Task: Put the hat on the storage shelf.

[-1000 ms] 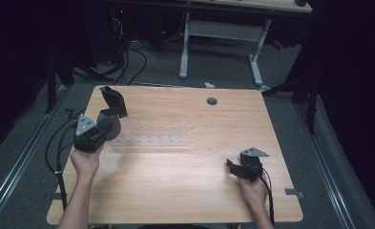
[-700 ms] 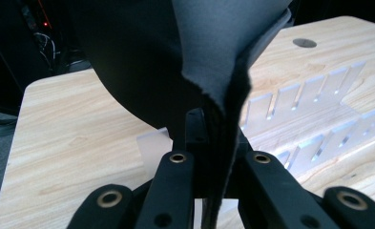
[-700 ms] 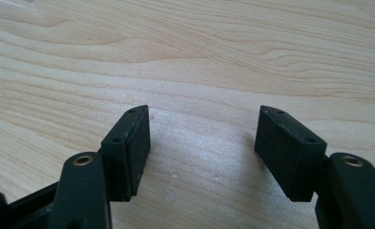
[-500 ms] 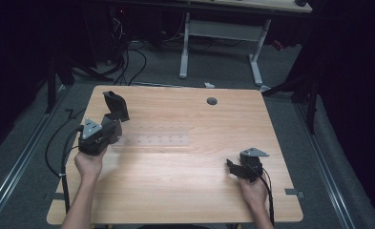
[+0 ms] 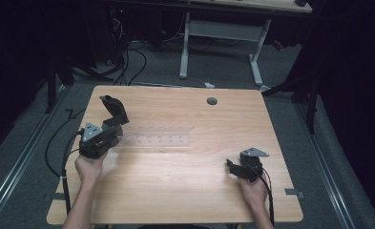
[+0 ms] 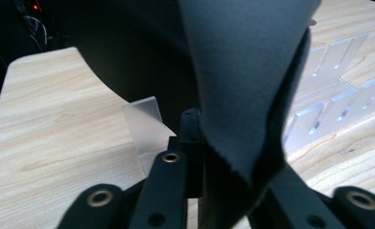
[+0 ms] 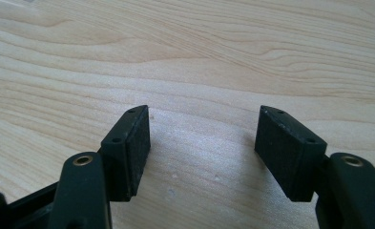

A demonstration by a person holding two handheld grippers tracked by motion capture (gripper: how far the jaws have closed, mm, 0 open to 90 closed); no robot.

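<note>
My left gripper (image 5: pixel 112 130) is at the table's left side with a dark grey felt-like piece (image 5: pixel 114 109) rising from its jaws. In the left gripper view the piece (image 6: pixel 252 81) stands between the jaws, and the left pad (image 6: pixel 191 138) lies against it. The jaws have just been opening a little, with the piece still between them. A clear slotted rack (image 5: pixel 159 140) lies flat just right of that gripper, and its end (image 6: pixel 338 105) is close ahead. My right gripper (image 5: pixel 231 167) rests on the table at the front right, open (image 7: pixel 202 143) with bare wood between its pads.
A small frosted clear plate (image 6: pixel 144 125) stands just beyond the left jaws. A round grommet hole (image 5: pixel 212 101) sits near the table's far edge. White desk legs (image 5: pixel 256 62) and cables (image 5: pixel 128 57) are on the floor behind.
The left gripper has shifted slightly toward the clear rack and turned, carrying the dark piece a little lower. The right gripper has stayed where it was.
</note>
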